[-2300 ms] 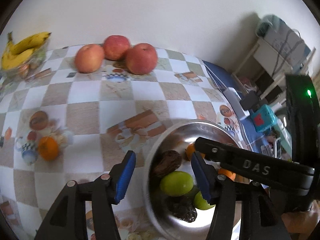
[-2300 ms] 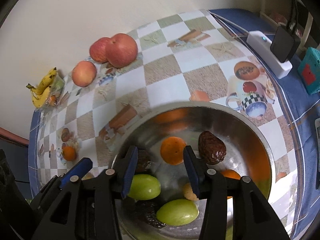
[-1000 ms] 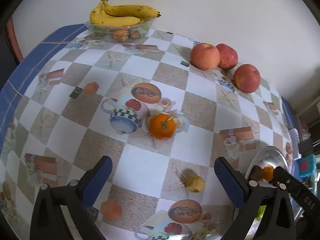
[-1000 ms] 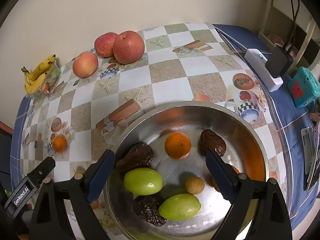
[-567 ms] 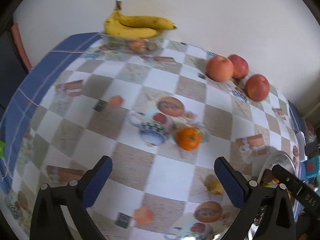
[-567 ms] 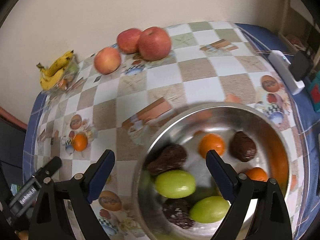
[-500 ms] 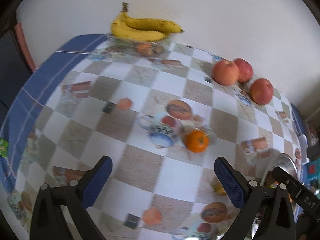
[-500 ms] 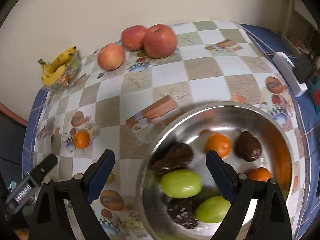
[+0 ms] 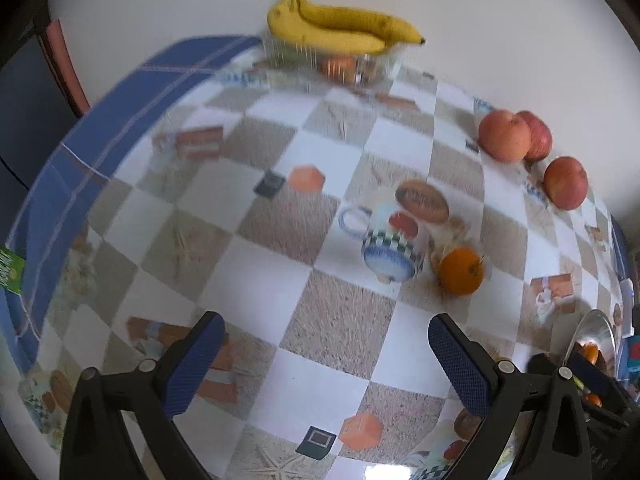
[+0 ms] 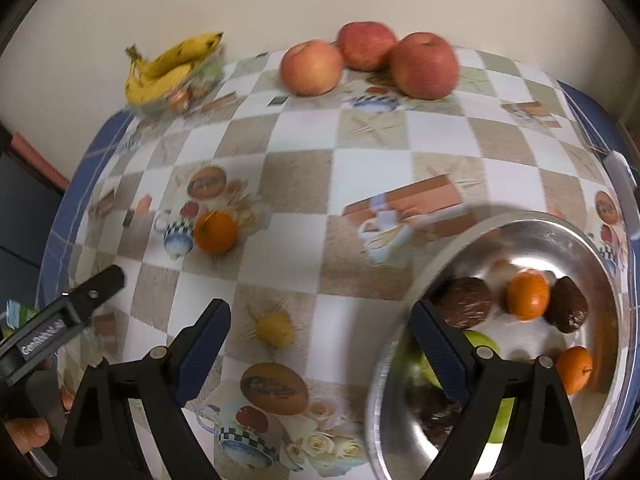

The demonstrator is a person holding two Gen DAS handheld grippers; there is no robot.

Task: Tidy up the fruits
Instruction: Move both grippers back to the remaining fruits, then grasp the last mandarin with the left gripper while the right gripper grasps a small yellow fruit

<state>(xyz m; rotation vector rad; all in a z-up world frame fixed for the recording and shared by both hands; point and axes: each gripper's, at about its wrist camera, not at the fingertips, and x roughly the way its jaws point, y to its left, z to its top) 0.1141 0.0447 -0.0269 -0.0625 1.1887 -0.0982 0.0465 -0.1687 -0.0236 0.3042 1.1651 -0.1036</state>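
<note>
Closest to us, both tools are empty. Our left gripper (image 9: 322, 364) hangs over bare checked tablecloth (image 9: 340, 320) with its jaws spread wide, and our right gripper (image 10: 322, 344) is just as wide, one finger over the cloth and the other over the near rim of the steel bowl (image 10: 424, 280).

That bowl already holds a good share of the work: two small oranges, one mid-bowl (image 10: 527, 294) and one by the right wall (image 10: 574, 369), dark wrinkled fruits (image 10: 464, 302), and green fruit (image 10: 484, 344) partly hidden behind our right finger.

Just beyond the right gripper, a small yellowish fruit (image 10: 275, 332) lies loose on the cloth, between the jaws in that view. Further out sits a loose orange (image 9: 460, 270) beside a printed cup pattern, ahead and to the right of the left gripper.

At the far side, three apples (image 10: 368, 62) cluster near the wall, and a banana bunch (image 9: 340, 28) rests on a clear container (image 9: 360, 66) holding a few more small pieces.

We judge the job partly done: the yellowish fruit and the loose orange look like the nearest items left, with the apples possibly after. Whether the bananas need moving, we cannot say.
</note>
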